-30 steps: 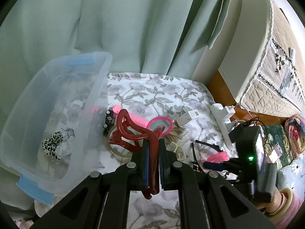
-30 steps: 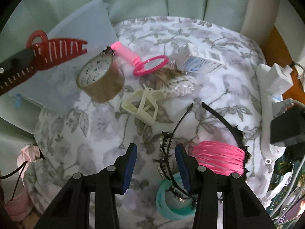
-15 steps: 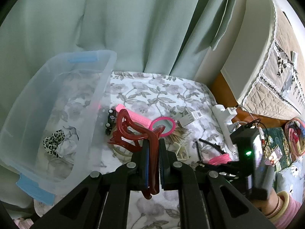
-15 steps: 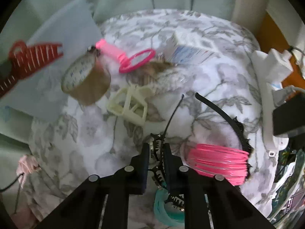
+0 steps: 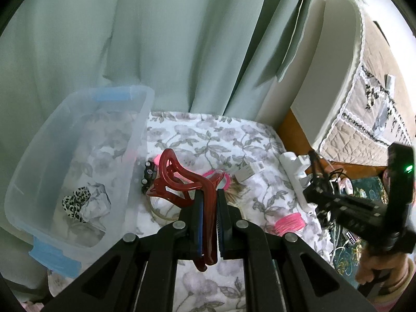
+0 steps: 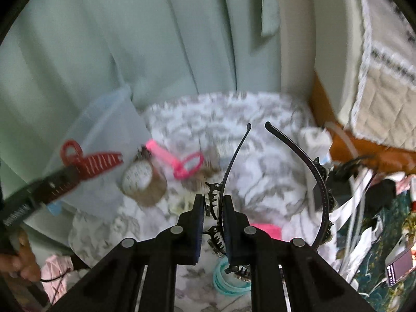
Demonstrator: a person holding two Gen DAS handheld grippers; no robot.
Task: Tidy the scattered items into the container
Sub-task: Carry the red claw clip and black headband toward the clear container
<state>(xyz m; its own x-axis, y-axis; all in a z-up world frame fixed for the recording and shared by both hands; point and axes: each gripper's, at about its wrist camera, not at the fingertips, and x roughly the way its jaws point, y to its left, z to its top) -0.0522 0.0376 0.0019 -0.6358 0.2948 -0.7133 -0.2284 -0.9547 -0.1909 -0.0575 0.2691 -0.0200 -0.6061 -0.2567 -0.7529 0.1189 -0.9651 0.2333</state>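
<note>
My left gripper [image 5: 208, 208] is shut on a dark red claw clip [image 5: 176, 179] and holds it above the floral cloth, just right of the clear plastic bin [image 5: 140, 135]. The right wrist view shows that clip [image 6: 98, 161] in front of the bin [image 6: 104, 130]. My right gripper [image 6: 212, 215] is shut on a black toothed headband [image 6: 322, 182], which hangs in the air with both ends pointing away from me. The left wrist view shows the right gripper [image 5: 319, 189] raised at the right edge.
On the cloth lie a pink hand mirror [image 6: 187, 163], a brown tape roll [image 6: 145, 182], pink coils [image 5: 290, 221], teal bangles [image 6: 226, 280], a white box [image 5: 247, 173] and batteries [image 5: 148, 174]. A leopard scrunchie [image 5: 75, 202] sits in the bin. A white power strip [image 5: 293, 171] lines the right edge.
The right gripper shut on the black headband and lifted it off the cloth. The left gripper kept its hold on the red clip and barely moved.
</note>
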